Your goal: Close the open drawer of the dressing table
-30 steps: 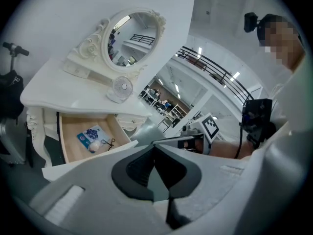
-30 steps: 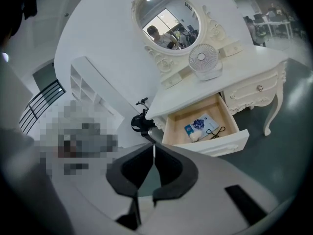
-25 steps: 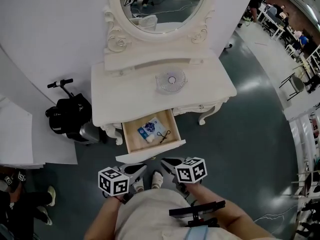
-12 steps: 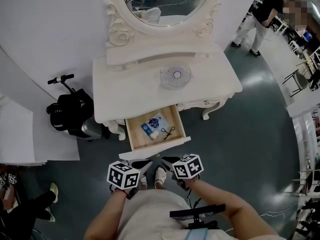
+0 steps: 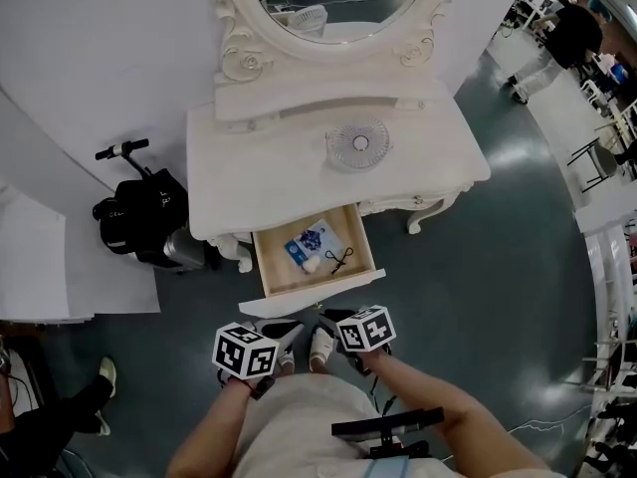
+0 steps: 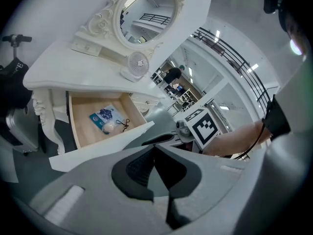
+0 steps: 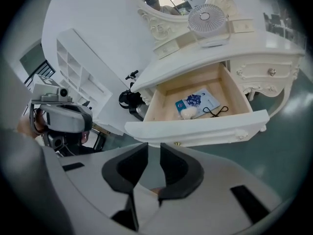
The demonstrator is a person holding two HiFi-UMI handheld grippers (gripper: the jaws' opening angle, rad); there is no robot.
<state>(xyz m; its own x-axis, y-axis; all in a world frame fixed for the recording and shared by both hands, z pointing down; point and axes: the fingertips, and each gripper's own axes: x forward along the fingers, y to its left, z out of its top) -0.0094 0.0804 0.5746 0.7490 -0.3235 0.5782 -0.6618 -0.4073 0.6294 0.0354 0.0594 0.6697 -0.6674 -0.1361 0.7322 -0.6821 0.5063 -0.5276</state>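
Under the middle of the front edge of the dressing table (image 5: 249, 172), the drawer (image 5: 304, 303) stands pulled well out toward the person. Its wooden floor is in full sight, with a blue packet (image 5: 311, 241), a small white lump (image 5: 312, 264) and a black hair tie (image 5: 340, 259) lying in it. On the table top, toward the back edge, a small round fan (image 5: 358, 144) stands below the oval mirror (image 5: 338, 3). Both tools are held low in front of the drawer's white front panel, close to it. No view shows either one touching it. The left gripper (image 5: 283, 330) has its jaws together with nothing between them, and its own view looks past the closed tips to the panel's left end. The right gripper (image 5: 334, 319) has its jaws opening, with a narrow gap between the pads and nothing in it. Its view has the drawer front straight ahead, just above the tips. By my reading none of the closing is done yet, because the drawer is about as far out as it goes. The hands look only to be lining up for the push. What remains is to set a gripper against the front panel and slide the drawer back until the panel sits flush with the table's front edge.
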